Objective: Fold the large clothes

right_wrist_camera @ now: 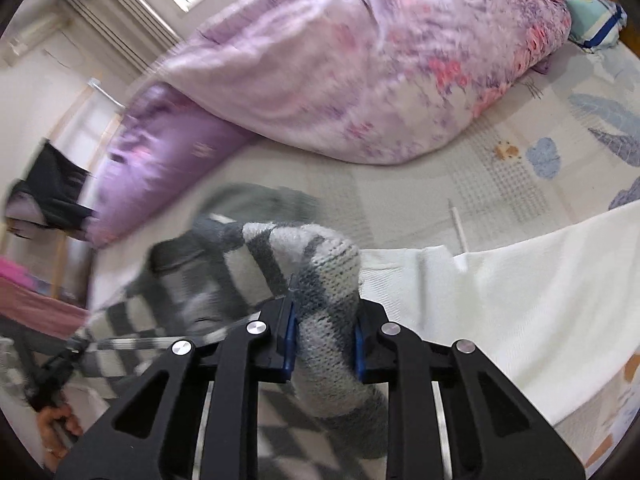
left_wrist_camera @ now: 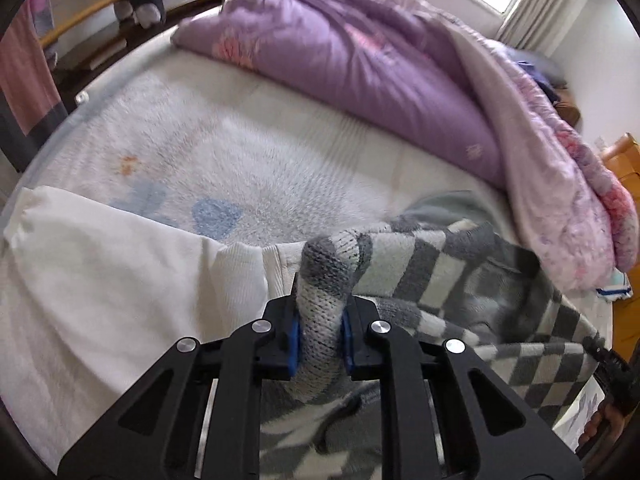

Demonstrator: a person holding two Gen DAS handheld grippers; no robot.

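A grey and white checkered knit sweater [left_wrist_camera: 448, 276] hangs between my two grippers above the bed. My left gripper [left_wrist_camera: 320, 312] is shut on a bunched fold of the sweater. My right gripper [right_wrist_camera: 326, 320] is shut on another bunched fold of the same sweater [right_wrist_camera: 208, 276]. The sweater's body sags below and between the two grips. The other gripper and the hand that holds it show at the edge of each view: at the right edge in the left wrist view [left_wrist_camera: 612, 384], at the left edge in the right wrist view [right_wrist_camera: 56, 380].
A white garment [left_wrist_camera: 104, 280] lies flat on the bed, also in the right wrist view [right_wrist_camera: 540, 300]. A purple and pink floral quilt [left_wrist_camera: 380, 64] is heaped along the far side of the patterned mattress cover [left_wrist_camera: 240, 160]. Clothes hang on a wooden rail [left_wrist_camera: 80, 12].
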